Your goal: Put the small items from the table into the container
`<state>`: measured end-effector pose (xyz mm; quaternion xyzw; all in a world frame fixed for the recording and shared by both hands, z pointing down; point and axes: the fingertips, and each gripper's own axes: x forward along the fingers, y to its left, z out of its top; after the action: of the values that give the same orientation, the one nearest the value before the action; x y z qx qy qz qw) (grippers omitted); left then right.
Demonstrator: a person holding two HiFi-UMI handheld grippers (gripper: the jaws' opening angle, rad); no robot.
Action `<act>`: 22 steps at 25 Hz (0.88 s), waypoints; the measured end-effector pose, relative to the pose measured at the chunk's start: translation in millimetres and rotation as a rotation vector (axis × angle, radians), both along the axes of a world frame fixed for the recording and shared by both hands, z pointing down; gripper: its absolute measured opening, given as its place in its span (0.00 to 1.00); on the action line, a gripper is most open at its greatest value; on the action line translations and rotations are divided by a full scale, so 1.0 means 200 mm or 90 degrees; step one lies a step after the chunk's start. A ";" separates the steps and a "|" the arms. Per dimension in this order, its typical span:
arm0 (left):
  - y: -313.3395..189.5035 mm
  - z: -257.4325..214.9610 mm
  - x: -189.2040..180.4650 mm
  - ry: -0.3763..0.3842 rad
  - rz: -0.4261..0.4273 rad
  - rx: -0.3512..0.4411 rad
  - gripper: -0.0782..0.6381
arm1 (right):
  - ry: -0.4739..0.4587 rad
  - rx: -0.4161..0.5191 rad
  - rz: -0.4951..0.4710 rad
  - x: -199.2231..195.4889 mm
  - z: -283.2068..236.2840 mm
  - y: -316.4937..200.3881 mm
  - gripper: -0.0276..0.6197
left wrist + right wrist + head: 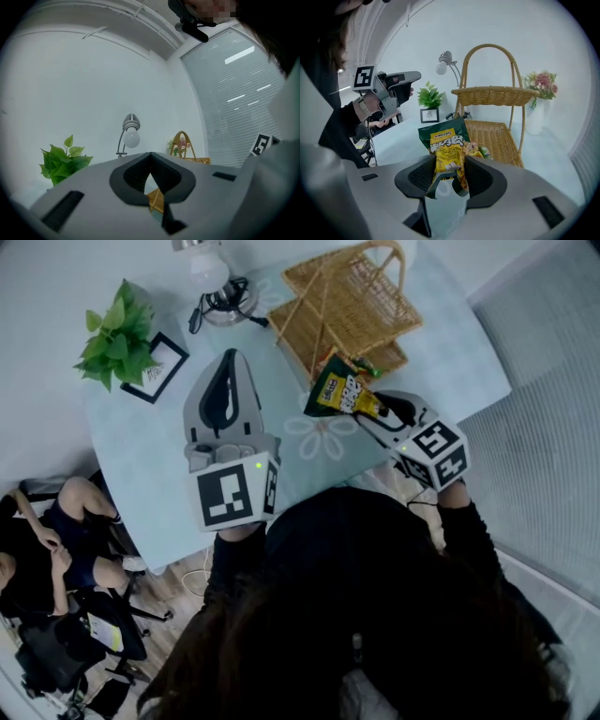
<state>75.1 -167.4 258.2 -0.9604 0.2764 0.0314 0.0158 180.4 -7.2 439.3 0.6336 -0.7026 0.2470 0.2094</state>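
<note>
The right tool (449, 161) pinches a green and yellow foil snack bag (446, 149) by its lower end, both pads pressed into the wrapper. In the head view the bag (339, 392) sits right of the frame's centre, held clear of the pale blue tabletop (150, 451), with its upper end at the near edge of the two-tier woven wicker basket (349, 304) in the upper middle of the frame. From the right tool's own view the basket (493, 133) stands just behind the bag, its arched handle rising over the upper tray. The left tool (230, 357) hovers left of centre with its jaws pressed together at the tips and nothing between them (150, 161). A green leafy potted plant (117, 334) and a small black-framed picture (159, 367) stand at the upper left, and a silver desk lamp (211, 277) is near the top edge.
</note>
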 end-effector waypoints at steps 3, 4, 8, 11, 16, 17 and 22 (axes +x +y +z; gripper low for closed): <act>0.02 -0.01 0.05 0.003 0.013 0.001 0.11 | 0.004 0.001 0.022 0.06 0.00 0.04 0.36; 0.03 -0.01 0.07 0.004 0.017 0.001 0.11 | 0.006 0.001 0.029 0.09 -0.01 0.05 0.36; 0.05 -0.02 0.12 0.006 0.030 0.002 0.11 | 0.012 0.002 0.062 0.20 -0.02 0.08 0.36; 0.05 -0.02 0.15 0.007 0.034 0.004 0.11 | 0.014 0.002 0.090 0.30 -0.02 0.09 0.36; 0.04 -0.03 0.18 0.003 0.029 0.007 0.11 | 0.017 0.009 0.116 0.45 -0.01 0.03 0.36; 0.03 -0.03 0.19 0.001 0.027 0.008 0.11 | 0.016 0.011 0.118 0.47 0.00 0.01 0.36; 0.02 -0.02 0.20 -0.004 0.018 0.006 0.11 | 0.013 0.010 0.124 0.55 0.04 -0.09 0.36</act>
<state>115.4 -164.4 254.4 -0.9643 0.2623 0.0296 0.0210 289.9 -25.7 447.8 0.7032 -0.6373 0.2540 0.1866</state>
